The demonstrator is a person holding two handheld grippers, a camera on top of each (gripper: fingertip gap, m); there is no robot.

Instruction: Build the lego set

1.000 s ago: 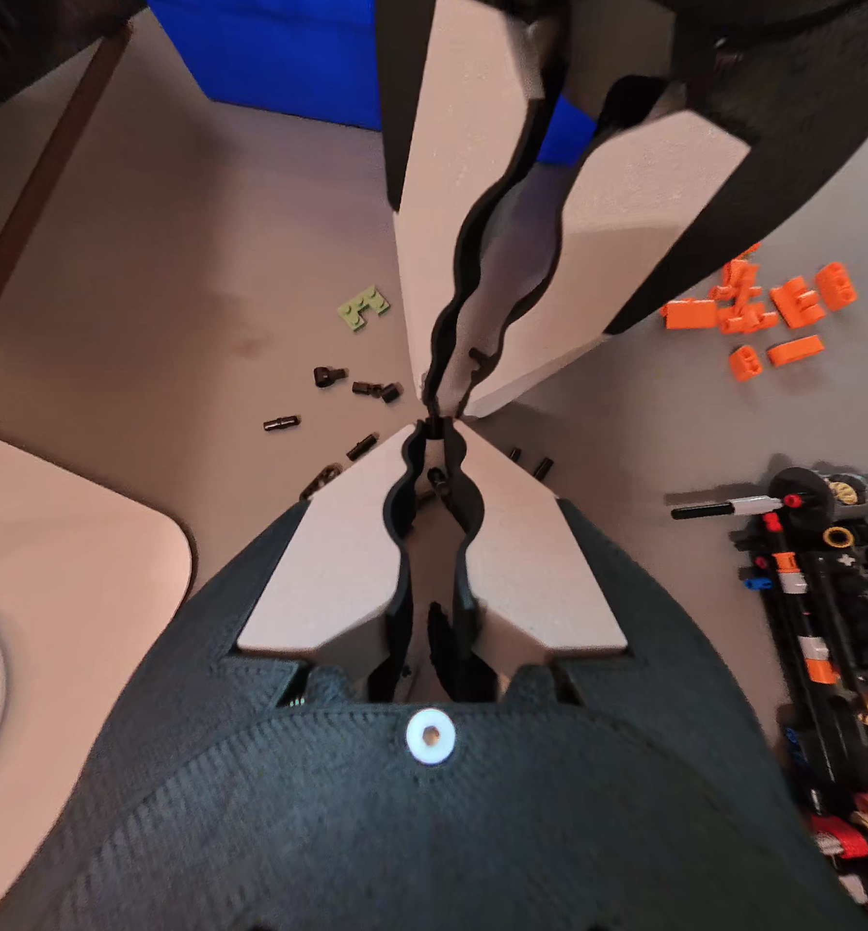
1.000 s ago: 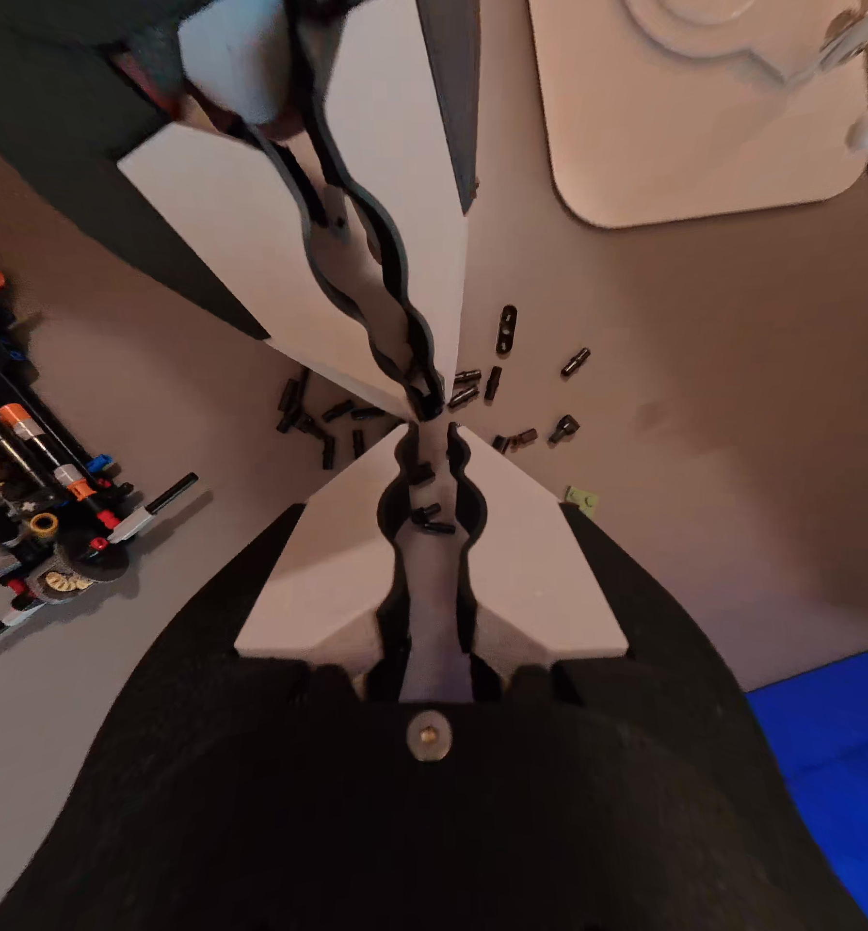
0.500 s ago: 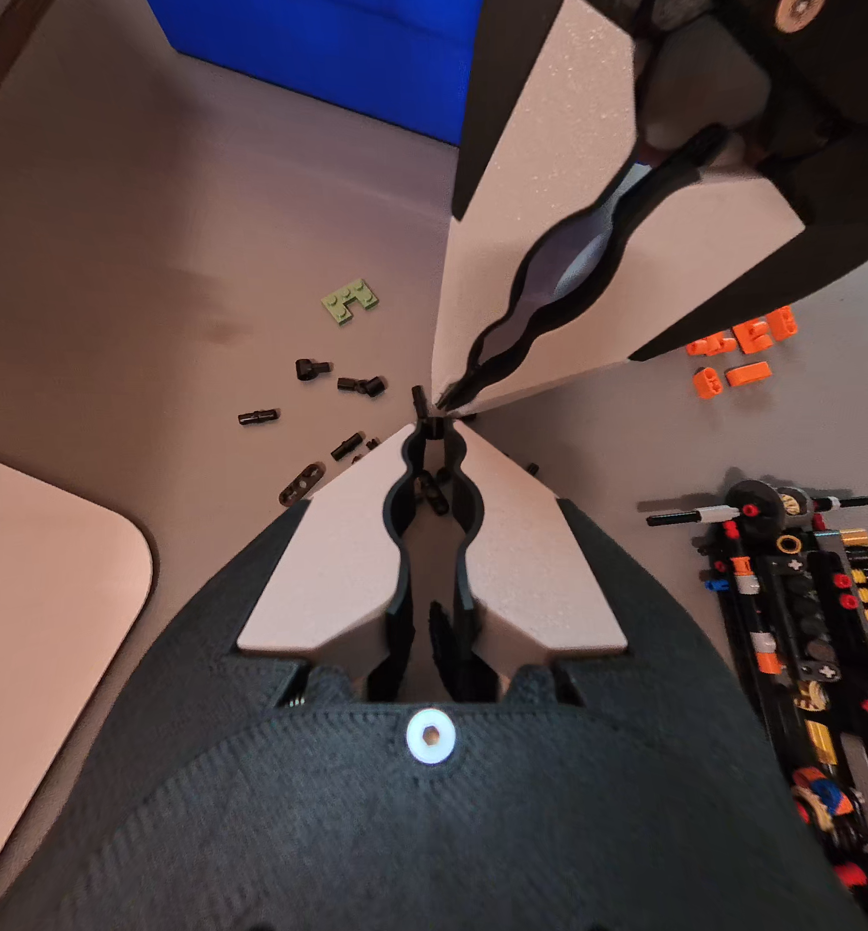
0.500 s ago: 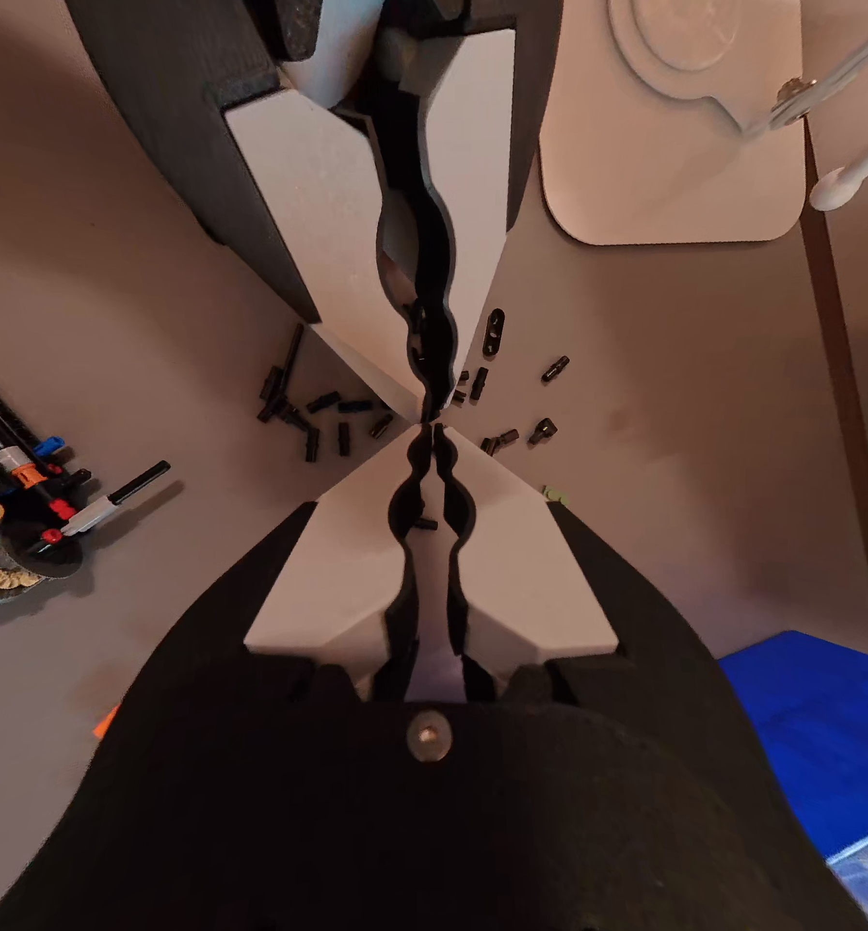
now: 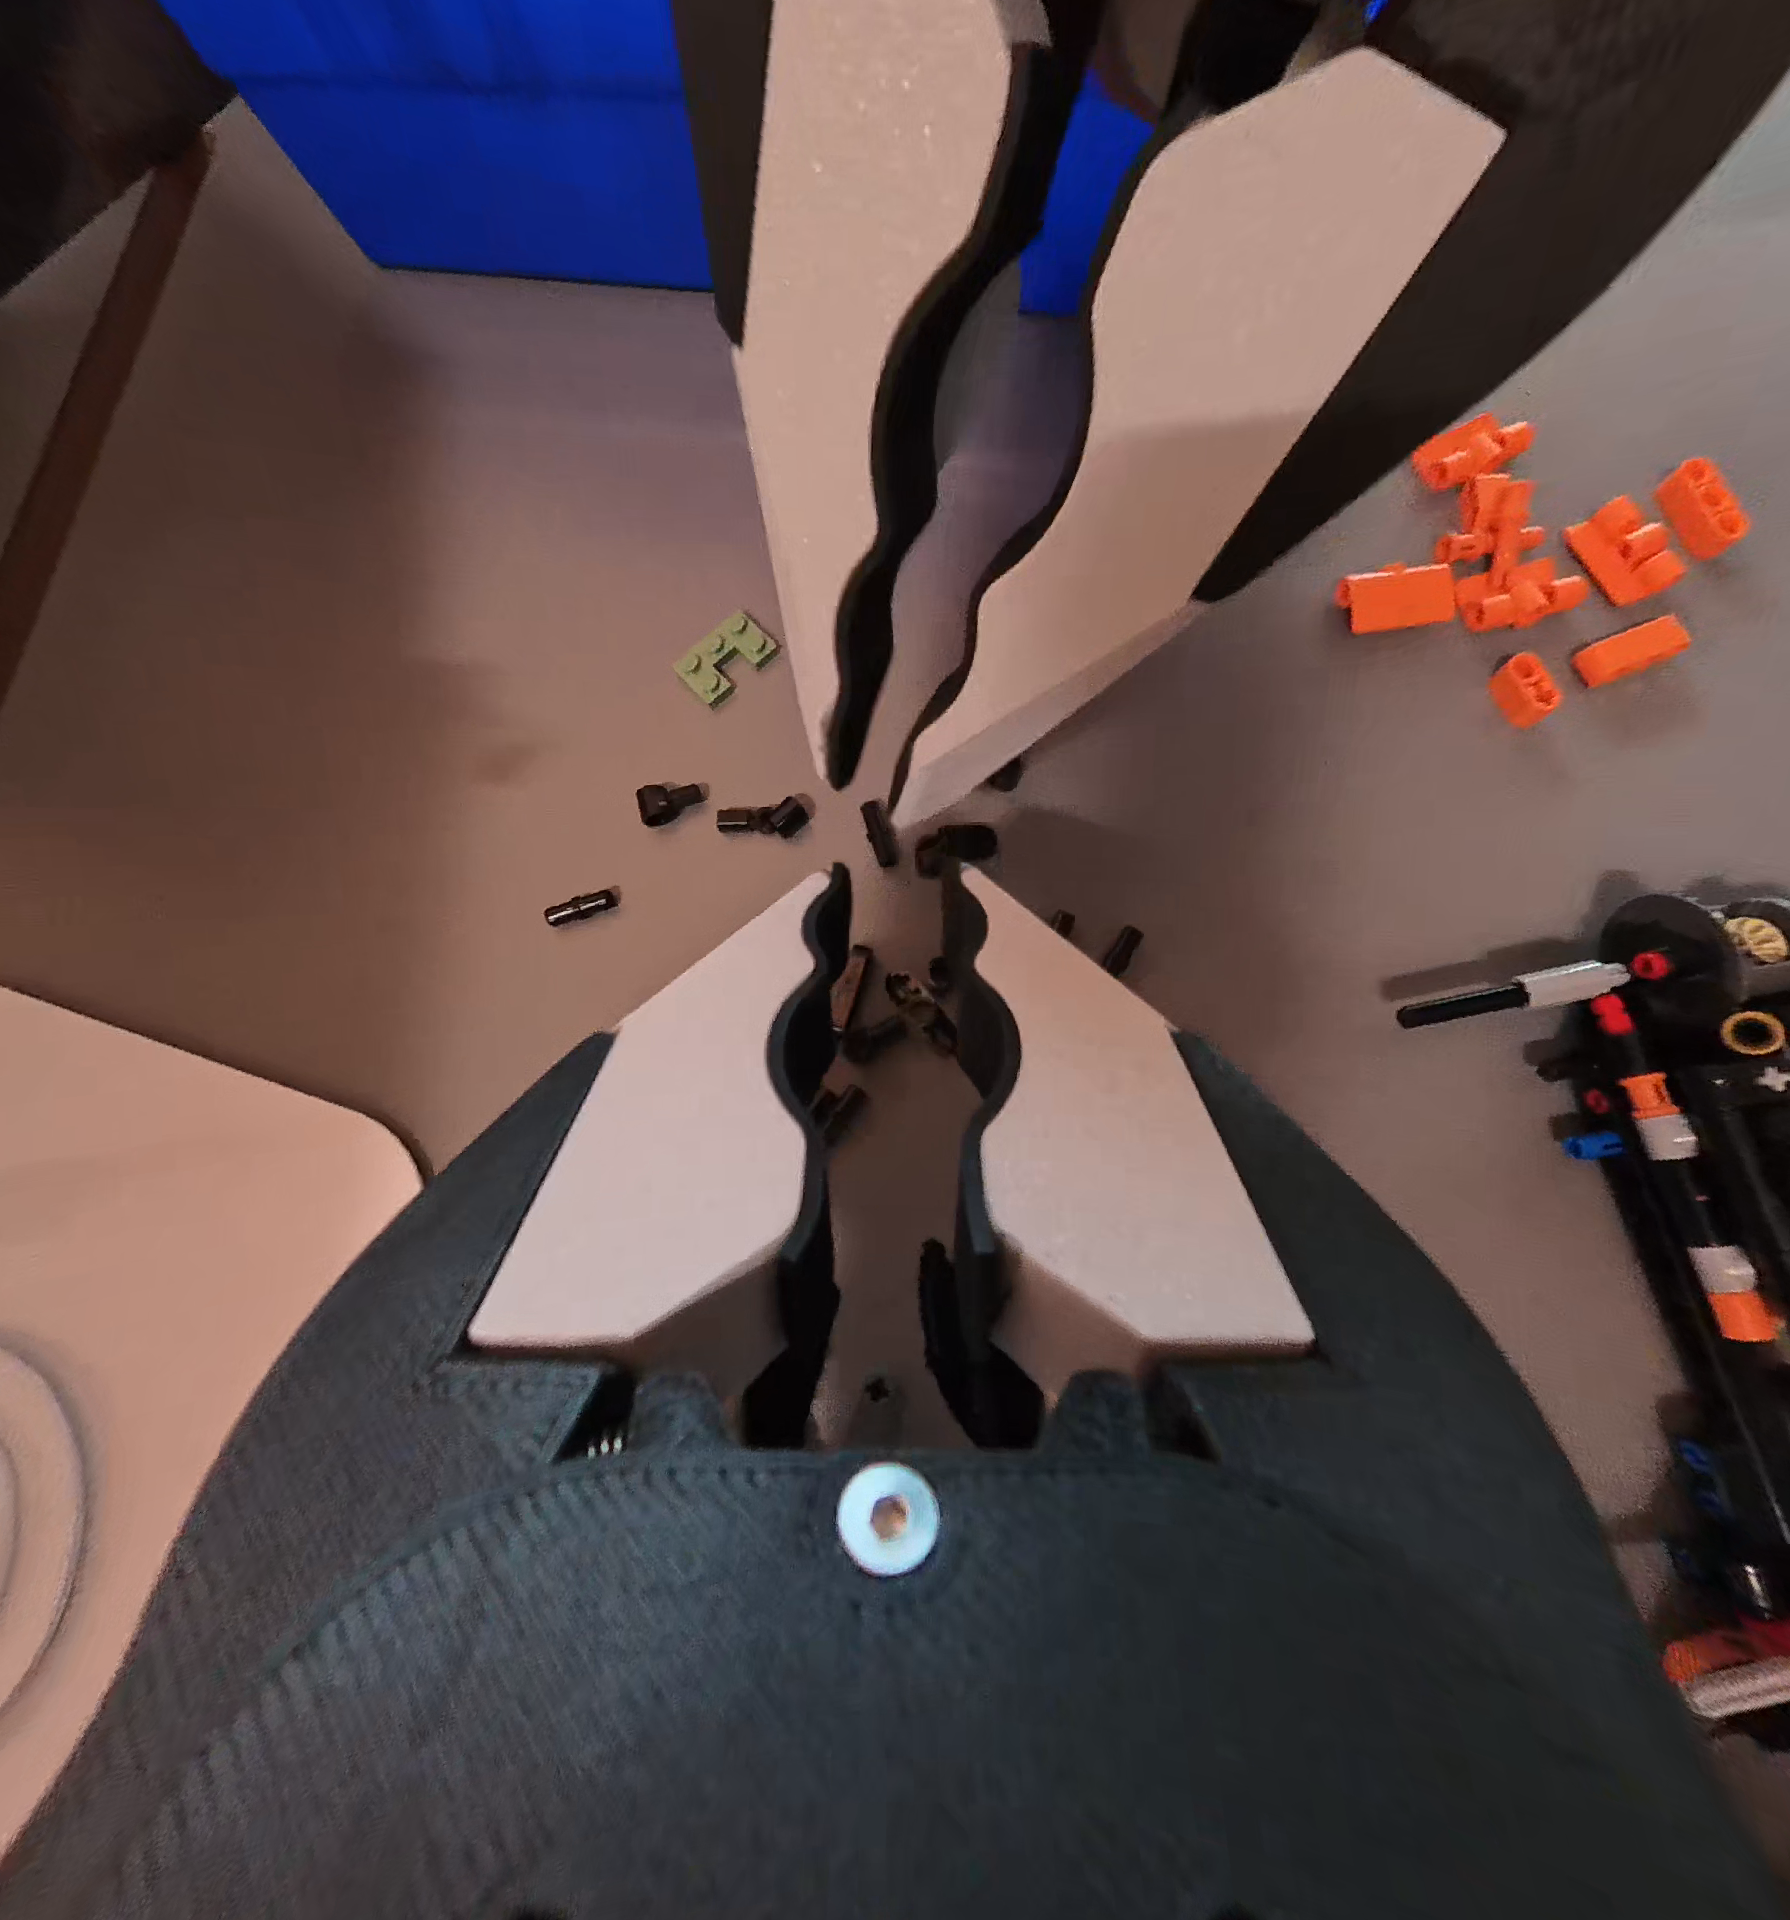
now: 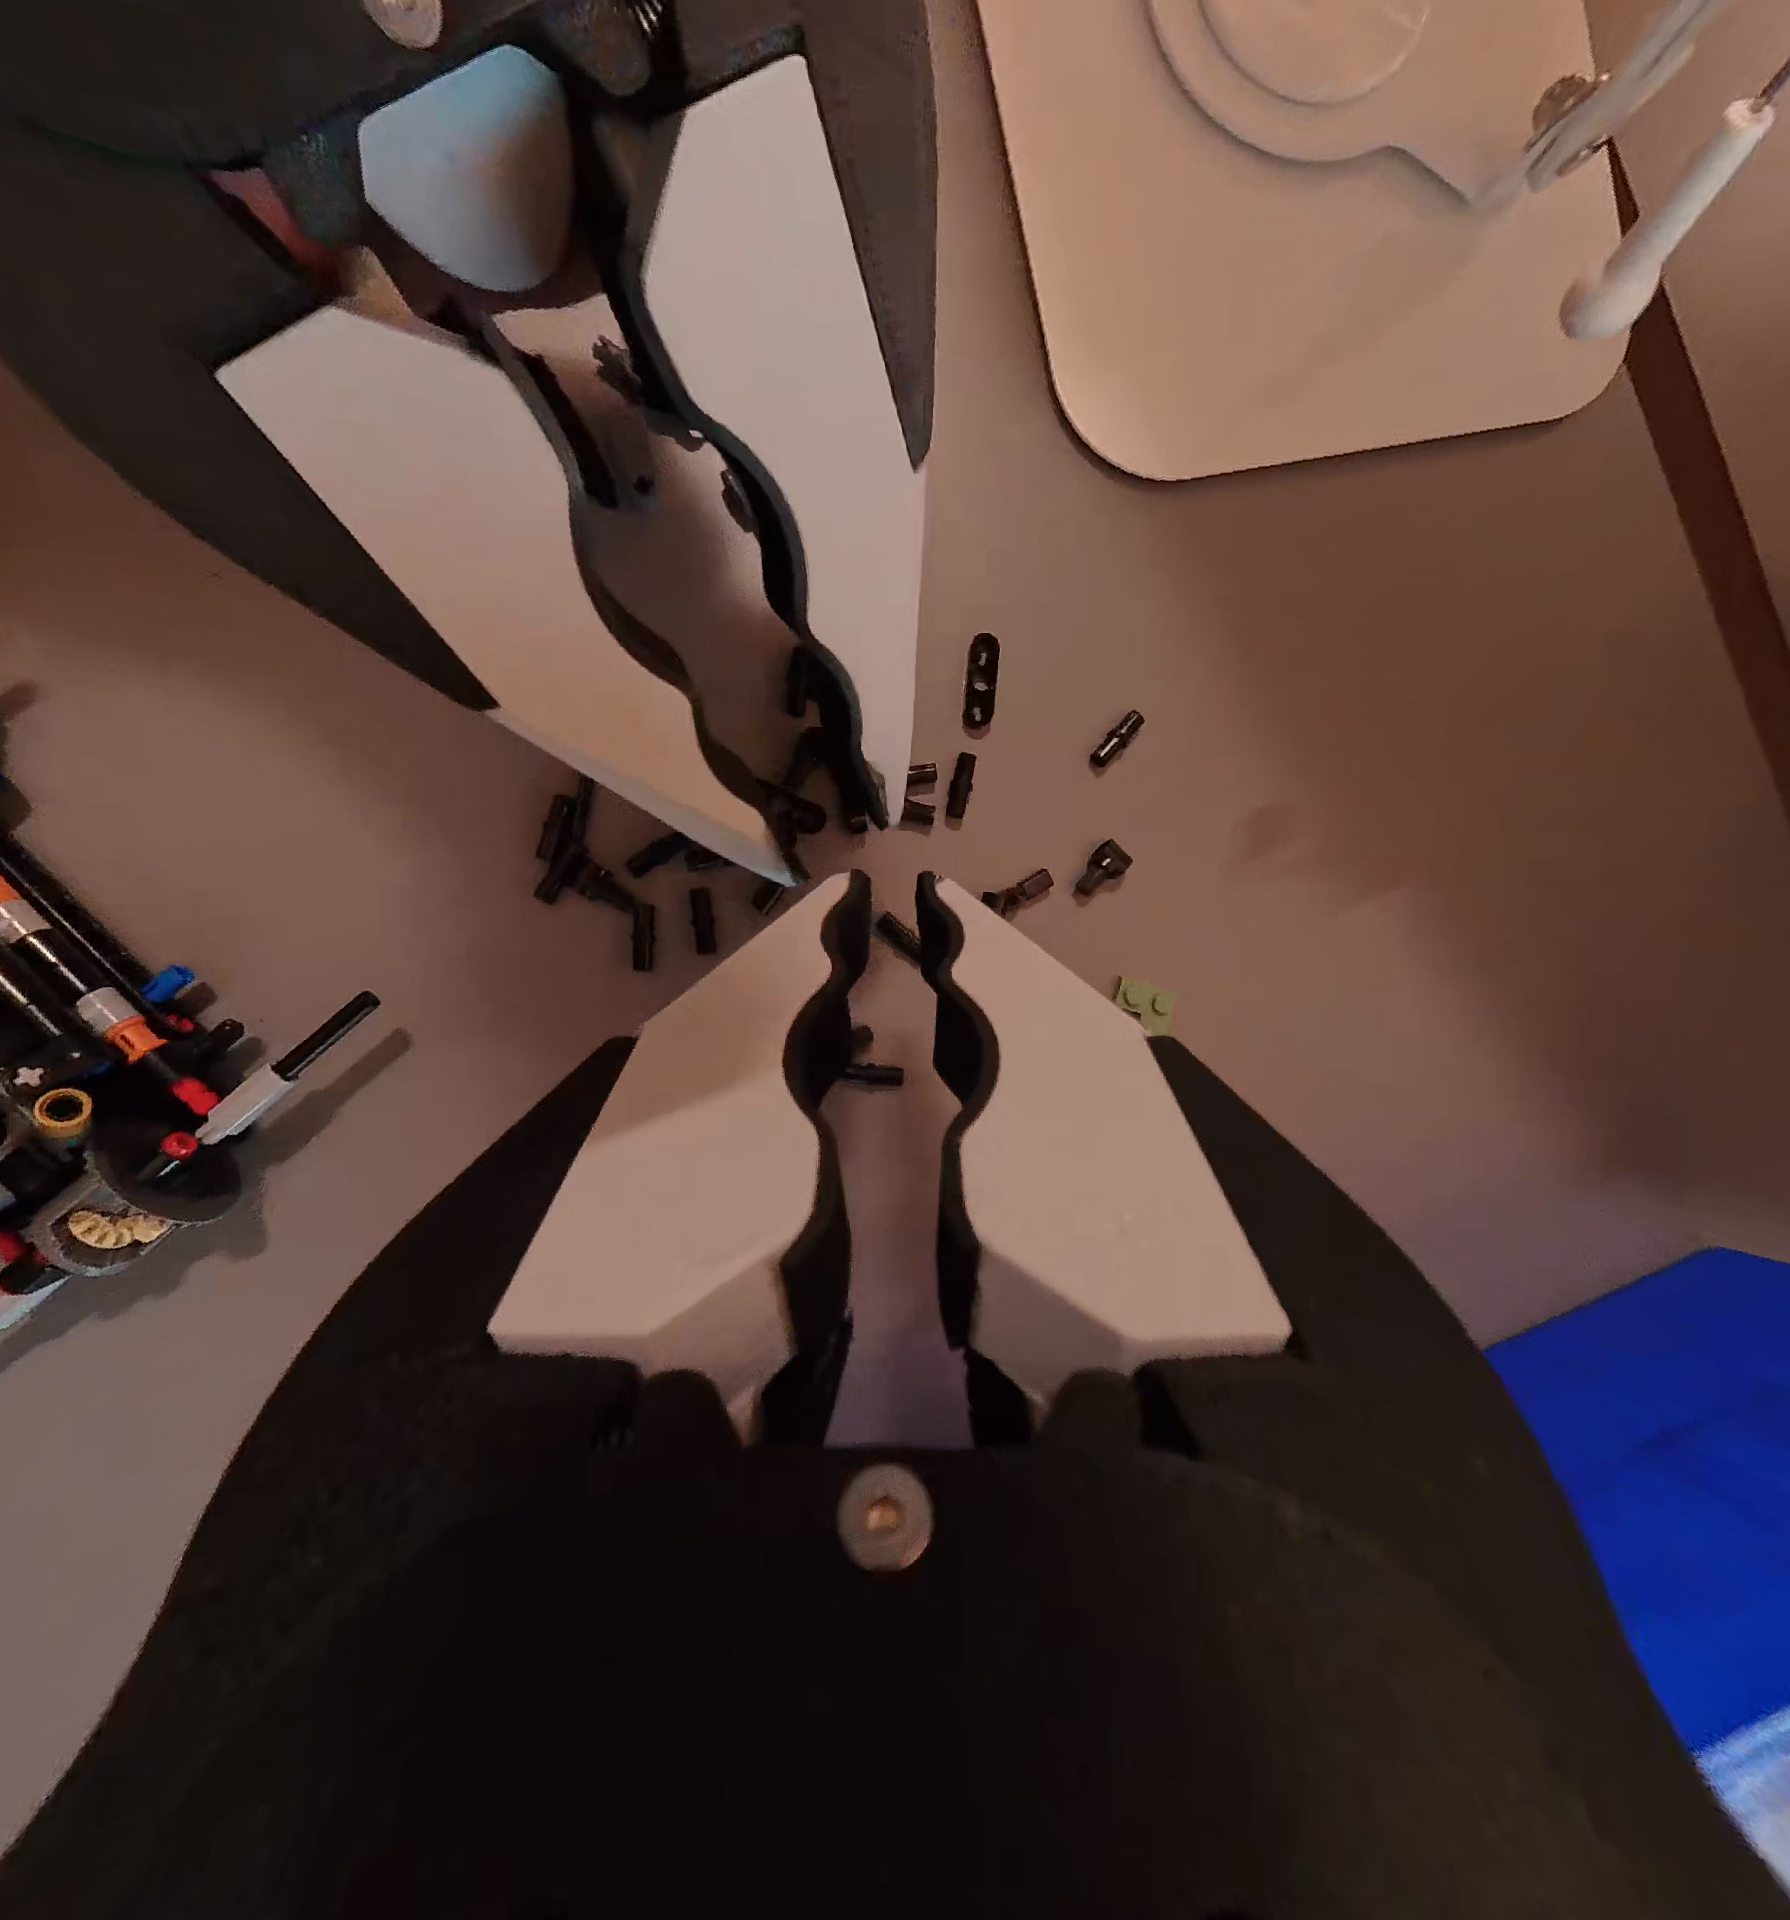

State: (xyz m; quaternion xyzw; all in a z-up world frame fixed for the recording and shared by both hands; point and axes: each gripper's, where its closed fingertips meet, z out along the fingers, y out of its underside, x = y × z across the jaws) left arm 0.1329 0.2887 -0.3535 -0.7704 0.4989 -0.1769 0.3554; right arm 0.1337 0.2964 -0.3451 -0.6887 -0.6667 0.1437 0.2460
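Pins [image 5: 878,831], small and black, lie on the desk [image 5: 351,623] at frame centre between the released left gripper [image 5: 896,883] and released right gripper [image 6: 886,883], tips facing.

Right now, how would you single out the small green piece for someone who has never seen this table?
In the left wrist view, start at the blue sheet along the table's far edge and come toward the scatter of black pins. Just beyond them, beside the right gripper, lies the green plate. It is the only pale green piece: flat, studded, with a notch cut from one side.
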